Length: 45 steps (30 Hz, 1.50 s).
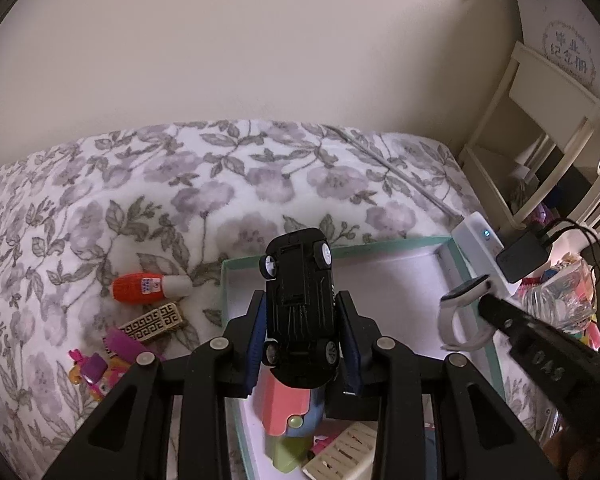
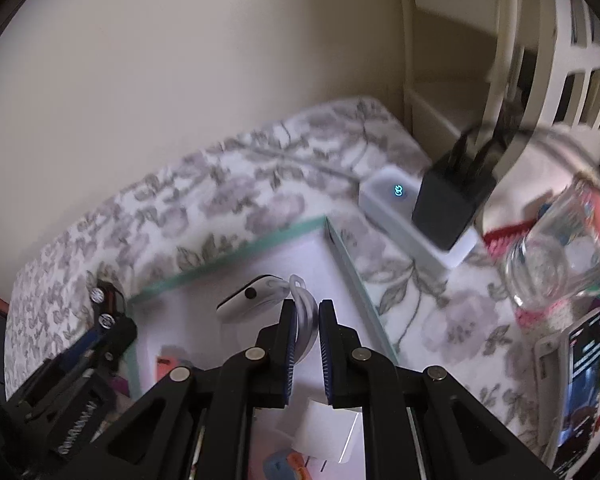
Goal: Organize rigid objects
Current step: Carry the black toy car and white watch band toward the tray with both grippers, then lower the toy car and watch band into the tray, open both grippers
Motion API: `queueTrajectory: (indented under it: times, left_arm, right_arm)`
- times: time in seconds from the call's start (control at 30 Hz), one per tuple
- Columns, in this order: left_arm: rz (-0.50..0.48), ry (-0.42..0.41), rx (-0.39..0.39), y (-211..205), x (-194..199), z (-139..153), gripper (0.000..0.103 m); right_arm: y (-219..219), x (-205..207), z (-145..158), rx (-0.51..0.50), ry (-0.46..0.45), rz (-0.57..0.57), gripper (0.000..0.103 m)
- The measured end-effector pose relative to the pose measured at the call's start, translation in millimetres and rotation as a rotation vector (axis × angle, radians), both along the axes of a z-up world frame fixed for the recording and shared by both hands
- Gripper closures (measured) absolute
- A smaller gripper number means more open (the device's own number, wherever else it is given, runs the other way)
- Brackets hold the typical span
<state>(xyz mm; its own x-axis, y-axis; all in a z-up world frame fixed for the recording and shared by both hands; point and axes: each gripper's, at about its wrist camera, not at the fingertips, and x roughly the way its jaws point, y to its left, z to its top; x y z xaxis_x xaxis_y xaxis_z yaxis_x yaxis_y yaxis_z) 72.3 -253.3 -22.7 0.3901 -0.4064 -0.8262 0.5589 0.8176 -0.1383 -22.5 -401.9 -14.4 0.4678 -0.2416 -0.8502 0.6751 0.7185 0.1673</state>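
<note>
My left gripper is shut on a black toy car, held belly-up with its wheels showing, above the near left part of a shallow teal-rimmed box. My right gripper is shut on the white strap of a smartwatch with a dark screen, over the far right part of the same box. In the left wrist view the watch hangs from the right gripper's finger at the right. The left gripper and the car show at the left in the right wrist view.
An orange bottle, a patterned gold bar and pink toys lie on the floral blanket left of the box. A pink and blue case lies inside the box. A white power bank with a black charger, a clear jar and a phone lie to the right.
</note>
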Motion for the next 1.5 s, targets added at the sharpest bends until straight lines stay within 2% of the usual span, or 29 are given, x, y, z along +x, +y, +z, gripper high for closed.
queueTrajectory:
  times: [0.27, 0.67, 1.13, 1.5]
  left_arm:
    - [-0.034, 0.012, 0.018, -10, -3, -9, 0.067]
    - [-0.103, 0.012, 0.055, -27, -18, -16, 0.067]
    - [-0.094, 0.042, 0.081, -28, -15, -23, 0.067]
    - [-0.086, 0.036, 0.099, -28, -14, -23, 0.066]
  right_arm:
    - [-4, 3, -22, 0.038, 0.050, -0.003, 0.091]
    - [-5, 3, -23, 0.046, 0.074, -0.005, 0.087]
    - [-1, 0, -11, 0.017, 0.076, -0.005, 0.087]
    - [1, 2, -16, 0.016, 0.100, 0.000, 0.087]
